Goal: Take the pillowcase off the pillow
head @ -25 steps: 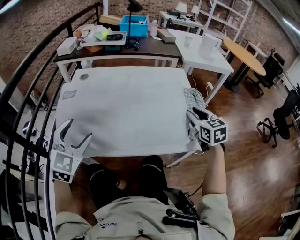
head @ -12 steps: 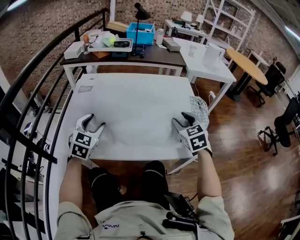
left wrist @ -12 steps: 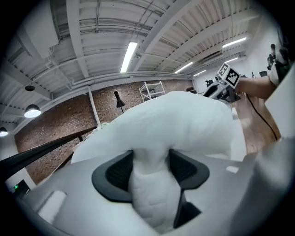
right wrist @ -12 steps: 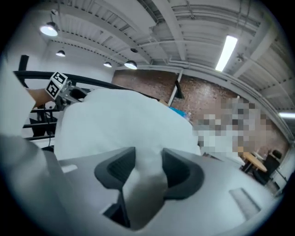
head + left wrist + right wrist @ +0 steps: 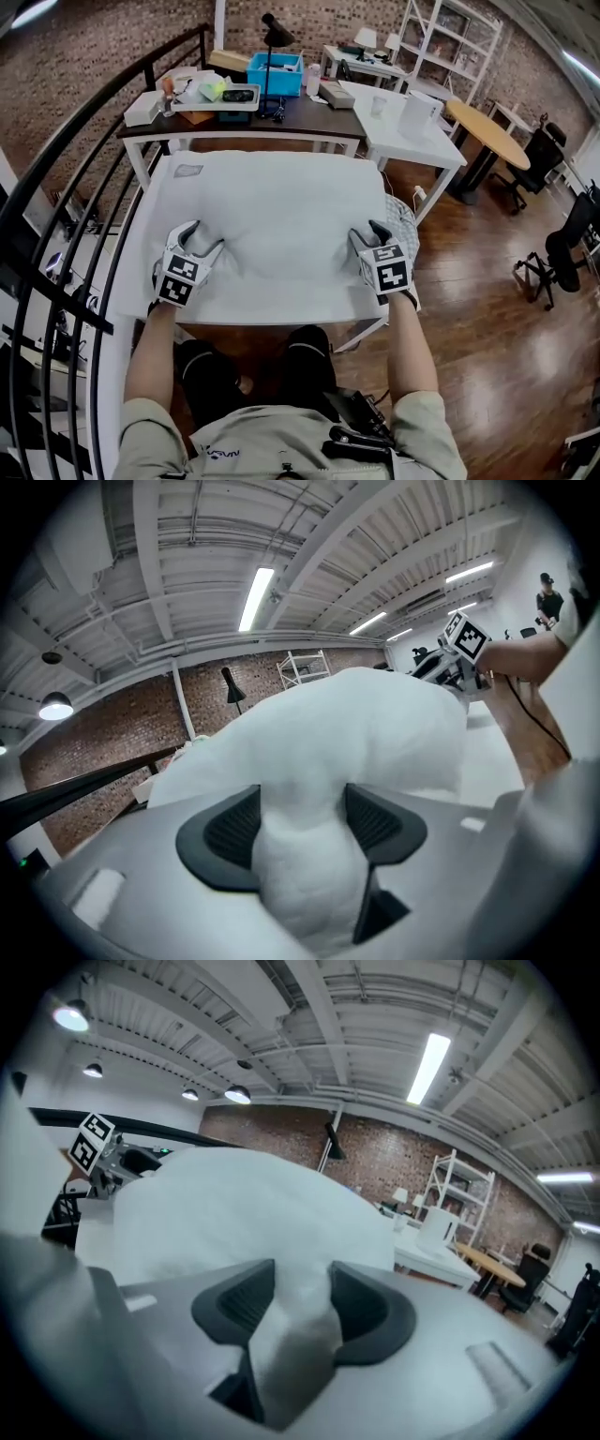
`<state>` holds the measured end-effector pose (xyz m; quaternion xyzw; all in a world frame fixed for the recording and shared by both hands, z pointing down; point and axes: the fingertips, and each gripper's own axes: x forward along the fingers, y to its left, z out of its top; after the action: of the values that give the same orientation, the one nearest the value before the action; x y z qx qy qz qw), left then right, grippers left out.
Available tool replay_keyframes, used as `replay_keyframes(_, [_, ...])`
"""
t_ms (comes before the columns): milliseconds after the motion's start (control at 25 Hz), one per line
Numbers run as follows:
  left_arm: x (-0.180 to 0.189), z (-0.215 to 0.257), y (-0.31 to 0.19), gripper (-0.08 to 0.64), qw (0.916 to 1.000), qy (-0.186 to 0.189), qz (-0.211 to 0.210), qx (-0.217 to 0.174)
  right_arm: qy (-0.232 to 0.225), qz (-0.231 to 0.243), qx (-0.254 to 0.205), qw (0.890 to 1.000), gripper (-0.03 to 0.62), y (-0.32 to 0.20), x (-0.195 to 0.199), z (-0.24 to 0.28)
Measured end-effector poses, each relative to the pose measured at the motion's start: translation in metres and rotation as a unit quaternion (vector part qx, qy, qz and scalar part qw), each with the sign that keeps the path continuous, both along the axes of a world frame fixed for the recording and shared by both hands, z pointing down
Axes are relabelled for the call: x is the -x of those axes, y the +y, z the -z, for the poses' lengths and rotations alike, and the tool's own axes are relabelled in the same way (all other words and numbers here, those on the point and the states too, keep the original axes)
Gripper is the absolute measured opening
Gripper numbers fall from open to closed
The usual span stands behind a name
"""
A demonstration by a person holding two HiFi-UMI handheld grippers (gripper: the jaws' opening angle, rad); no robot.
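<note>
White pillow (image 5: 272, 211) lying flat, puffy and smooth, covering most of the counter (image 5: 272, 317). Both forearms stretched forward, tips angled slightly down at the near edge. Left hand-held gripper (image 5: 204, 240) just narrowed, pinching a bunch of pillow fabric at the near-left corner. Right hand-held gripper (image 5: 366, 232) just widened, clamped on a fold at the near-right corner.

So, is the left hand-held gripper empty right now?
No, white pillow fabric is bunched between the jaws of the left hand-held gripper.
</note>
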<state>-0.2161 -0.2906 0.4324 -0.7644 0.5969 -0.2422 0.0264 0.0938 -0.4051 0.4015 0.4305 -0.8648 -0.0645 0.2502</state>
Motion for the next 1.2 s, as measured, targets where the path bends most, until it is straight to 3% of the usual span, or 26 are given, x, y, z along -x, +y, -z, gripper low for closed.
replay_keyframes(80, [0.001,0.027,0.014,0.267,0.9991,0.008,0.014,-0.039,-0.032,-0.005,-0.031,0.999,0.182,0.012,0.004,0.033])
replay_keyframes(120, [-0.001,0.044,0.024,0.244,0.9976,0.02,0.019,-0.064,-0.061,-0.003,-0.05,0.997,0.133,0.021,0.008,0.052])
replay_keyframes(240, [-0.016,0.09,0.059,0.114,0.9878,0.073,0.036,-0.133,-0.158,0.005,-0.103,0.982,0.009,0.051,0.02,0.106])
replay_keyframes(320, [-0.029,0.114,0.083,0.006,0.9765,0.109,0.048,-0.179,-0.201,0.007,-0.123,0.972,0.005,0.073,0.023,0.124])
replay_keyframes(440, [-0.045,0.128,0.123,0.006,0.9609,0.145,0.067,-0.226,-0.229,0.007,-0.128,0.965,0.005,0.105,0.025,0.12])
replay_keyframes(600, [-0.041,0.119,0.169,0.006,0.9498,0.143,0.121,-0.251,-0.241,0.006,-0.123,0.963,0.005,0.145,0.024,0.096])
replay_keyframes(680, [-0.04,0.104,0.182,0.006,0.95,0.144,0.133,-0.243,-0.259,0.004,-0.104,0.96,0.005,0.162,0.023,0.078])
replay_keyframes(800, [-0.046,0.07,0.194,0.006,0.9574,0.139,0.136,-0.214,-0.261,0.0,-0.076,0.962,0.003,0.182,0.022,0.044])
replay_keyframes(960, [-0.062,0.046,0.191,0.006,0.9664,0.118,0.12,-0.194,-0.22,-0.006,-0.08,0.972,0.003,0.19,0.017,0.026])
replay_keyframes(1200, [-0.08,0.047,0.181,0.005,0.9705,0.098,0.098,-0.197,-0.222,-0.006,-0.084,0.971,0.002,0.19,0.014,0.025])
